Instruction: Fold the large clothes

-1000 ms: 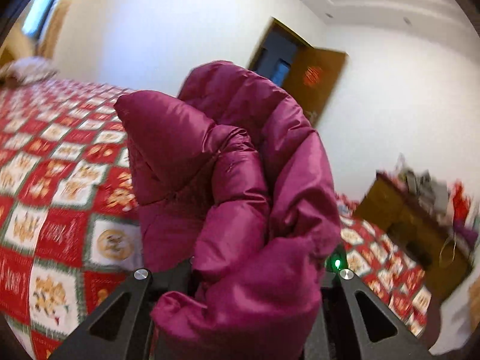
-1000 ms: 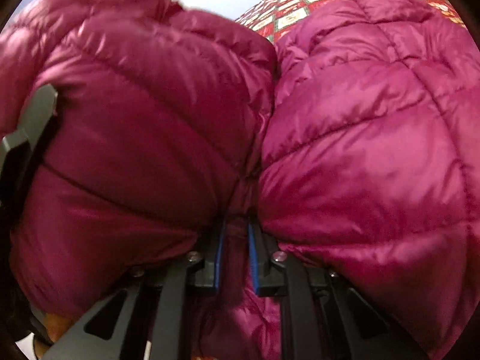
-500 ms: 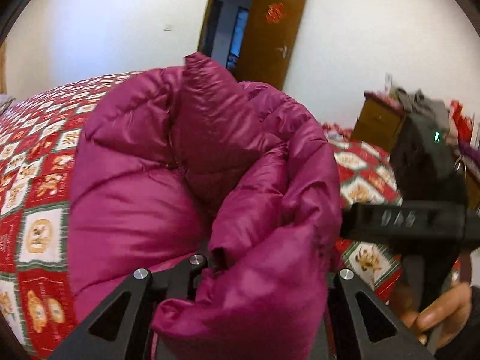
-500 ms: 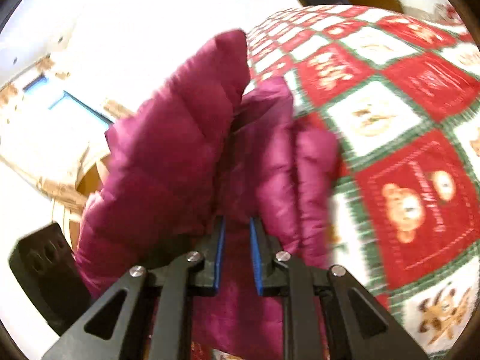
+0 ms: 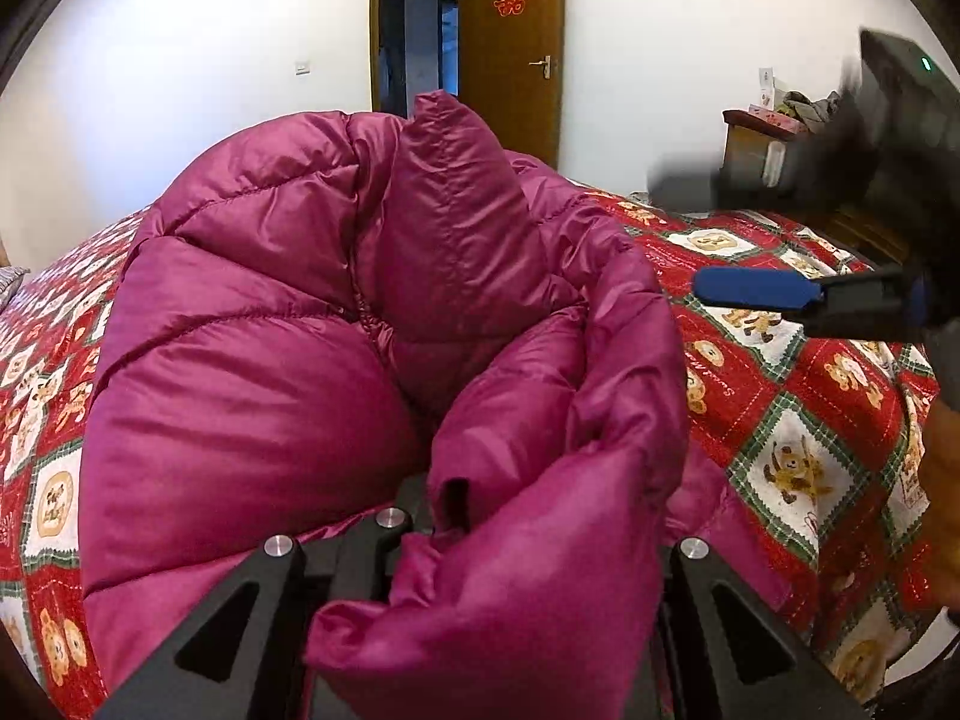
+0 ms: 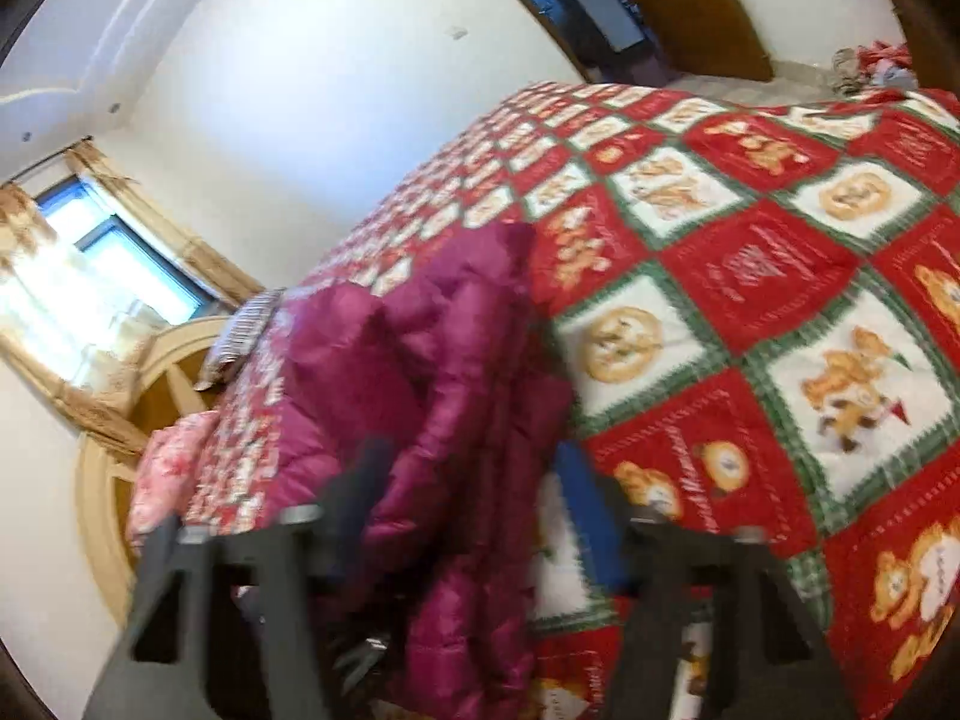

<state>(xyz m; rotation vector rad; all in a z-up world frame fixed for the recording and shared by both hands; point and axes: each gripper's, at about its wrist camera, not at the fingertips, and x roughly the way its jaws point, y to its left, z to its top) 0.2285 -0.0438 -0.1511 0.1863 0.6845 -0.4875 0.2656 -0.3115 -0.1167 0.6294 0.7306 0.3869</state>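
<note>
A magenta quilted puffer jacket (image 5: 336,360) fills the left wrist view, bunched up above the bed. My left gripper (image 5: 480,534) is shut on a thick fold of it; the fingertips are hidden by the fabric. My right gripper (image 6: 474,474) is open, its jaws wide apart, and the jacket (image 6: 456,396) hangs loose between and beyond them. The view is blurred. The right gripper also shows at the right of the left wrist view (image 5: 798,294), with one blue pad (image 5: 750,288) clear of the jacket.
A red, white and green patchwork quilt (image 5: 780,396) covers the bed (image 6: 750,276). A brown door (image 5: 510,54) stands open behind. A wooden cabinet with clutter (image 5: 774,138) is at the right. A headboard (image 6: 150,396), pillows and a window (image 6: 108,276) lie at the bed's far end.
My right gripper has opened and let go of the jacket, then swung away to the right. My left gripper keeps its hold, and the jacket has dropped lower towards the bed.
</note>
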